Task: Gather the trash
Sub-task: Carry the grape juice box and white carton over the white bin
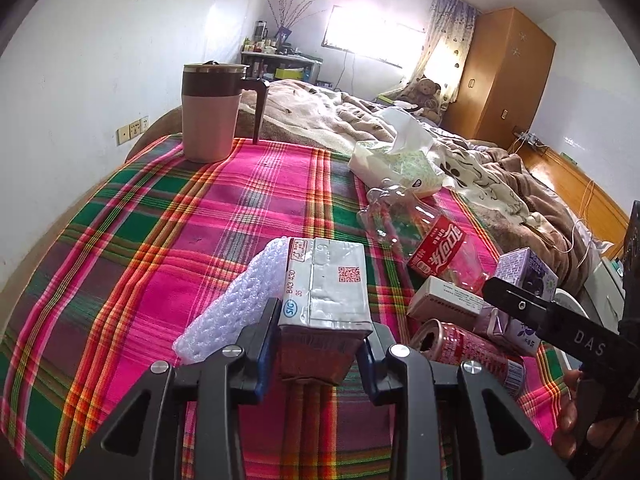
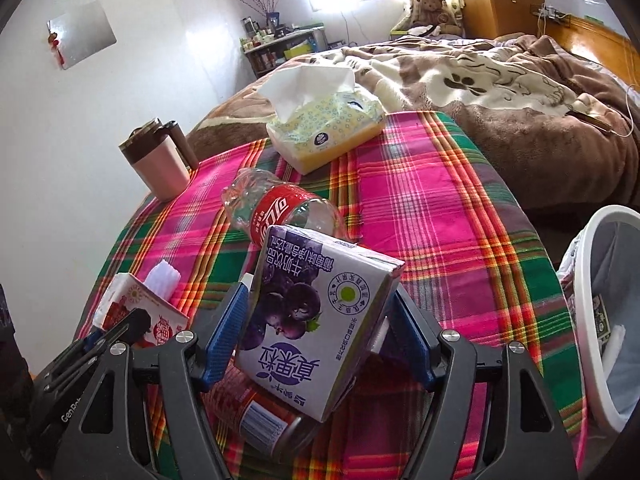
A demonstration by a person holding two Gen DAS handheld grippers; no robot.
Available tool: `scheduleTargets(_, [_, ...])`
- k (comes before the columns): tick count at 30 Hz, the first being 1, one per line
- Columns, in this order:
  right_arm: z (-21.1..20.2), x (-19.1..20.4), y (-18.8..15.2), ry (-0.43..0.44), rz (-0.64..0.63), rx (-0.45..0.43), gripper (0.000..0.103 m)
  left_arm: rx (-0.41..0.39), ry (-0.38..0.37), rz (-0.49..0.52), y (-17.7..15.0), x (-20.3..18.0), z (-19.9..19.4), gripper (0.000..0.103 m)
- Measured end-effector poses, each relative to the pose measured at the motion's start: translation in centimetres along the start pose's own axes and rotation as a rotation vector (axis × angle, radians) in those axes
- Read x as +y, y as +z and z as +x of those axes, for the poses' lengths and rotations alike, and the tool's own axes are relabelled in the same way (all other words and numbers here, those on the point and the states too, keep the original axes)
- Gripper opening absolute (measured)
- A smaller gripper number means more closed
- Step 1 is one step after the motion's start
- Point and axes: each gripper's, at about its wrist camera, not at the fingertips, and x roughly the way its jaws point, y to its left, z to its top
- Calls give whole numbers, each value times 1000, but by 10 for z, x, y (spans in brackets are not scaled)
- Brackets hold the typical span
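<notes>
The left gripper [image 1: 324, 344] is clamped on a red-and-silver drink carton [image 1: 324, 284], its pads pressing the carton's two narrow sides, with a scrap of bubble wrap [image 1: 228, 304] caught against the left pad. The carton stands up out of the jaws, lifted off the plaid cloth.

In the right wrist view, the right gripper [image 2: 316, 332] straddles a purple grape-juice carton [image 2: 316, 312]. Its jaws stand wide, one on each side; whether the blue pads [image 2: 222, 344] already press on it I cannot tell for sure, as the right pad is largely hidden behind the carton. The carton lies tilted, its long axis running away from the gripper and up to the far right, propped on a red drink can [image 2: 256, 412] that lies on its side beneath it. So the right hand is the nearer one for this carton (the left one is already full).

Just beyond lies an empty cola bottle [image 2: 280, 208] on its side, and beside it in the left wrist view a small white box [image 1: 444, 300]. The white waste bin [image 2: 600, 320] stands at the right edge of the counter [image 2: 440, 200], near the right gripper and below the cloth's level.

Farther off are the tissue pack [image 2: 332, 128] and the lidded mug [image 2: 156, 164]; I judge neither to be trash.
</notes>
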Motion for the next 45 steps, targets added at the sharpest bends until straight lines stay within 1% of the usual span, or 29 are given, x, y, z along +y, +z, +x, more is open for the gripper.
scheduleTargets(5, [-10,-4,0,13,-8,-37,71,-18,4,18,-1,-7,-8,35])
scheduleTargets(12, [-25,-13,1,35,-2,-63,71,-39,-11,48,-3,-23,-24,35])
scheduleTargets(17, [-39,-19,0,35,-15,-95,71,-61,-15,74,-2,-38,-38,35])
scheduleTargets(24, [-60,-33,-1,30,-17,-132,71,-85,-42,120,-2,-66,-54,35])
scheduleTargets(31, [-82,-54,-2,-5,-13,-171,71,-108,-83,173,-5,-103,-67,35])
scheduleTargets(45, [-117,-103,-3,-79,43,-236,71,-122,-167,263,-13,-173,-77,35])
